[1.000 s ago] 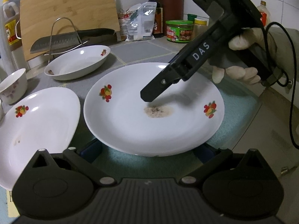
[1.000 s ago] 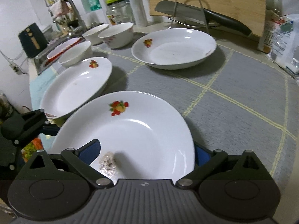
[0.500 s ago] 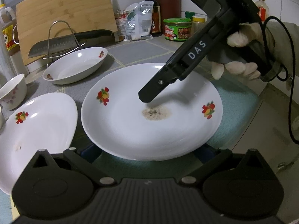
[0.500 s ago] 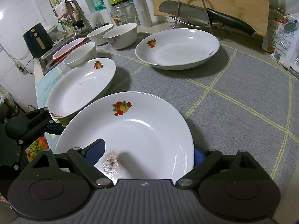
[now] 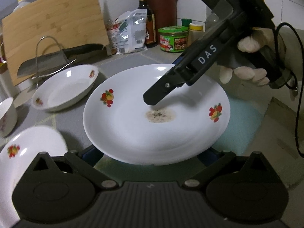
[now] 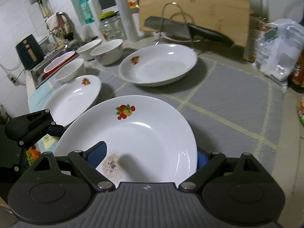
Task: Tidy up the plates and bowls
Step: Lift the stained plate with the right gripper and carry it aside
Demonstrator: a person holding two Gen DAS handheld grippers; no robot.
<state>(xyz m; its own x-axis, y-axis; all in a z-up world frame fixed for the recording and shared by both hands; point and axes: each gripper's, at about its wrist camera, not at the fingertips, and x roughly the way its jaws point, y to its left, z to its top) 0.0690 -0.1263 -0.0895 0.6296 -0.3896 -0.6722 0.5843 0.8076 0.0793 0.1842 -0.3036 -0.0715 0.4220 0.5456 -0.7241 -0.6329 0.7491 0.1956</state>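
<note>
A white plate with fruit decals and a brown stain [image 5: 133, 125] [image 6: 144, 133] hangs tilted above the counter mat. My right gripper [image 6: 150, 152] [image 5: 157, 95] is shut on its rim, one finger lying on the inside near the stain, the other outside under the rim. My left gripper [image 5: 149, 152] stands wide open, and its blue fingertips [image 5: 89, 153] reach under the plate's near edge. In the right wrist view the left gripper [image 6: 55, 129] comes in below the plate's left side. A second fruit plate [image 5: 28, 152] [image 6: 74, 96] lies to the left.
A deeper white plate [image 5: 64, 89] [image 6: 157, 66] sits further back on the grey mat [image 6: 228, 98]. Three bowls [image 6: 106, 51] stand near the sink. Behind are a cleaver on a wire rack [image 5: 47, 62], a cutting board [image 5: 51, 30], jars and bottles [image 5: 172, 38].
The stained plate has come up and shifted together with both grippers. The neighbouring plate has slid toward the lower left of the left wrist view.
</note>
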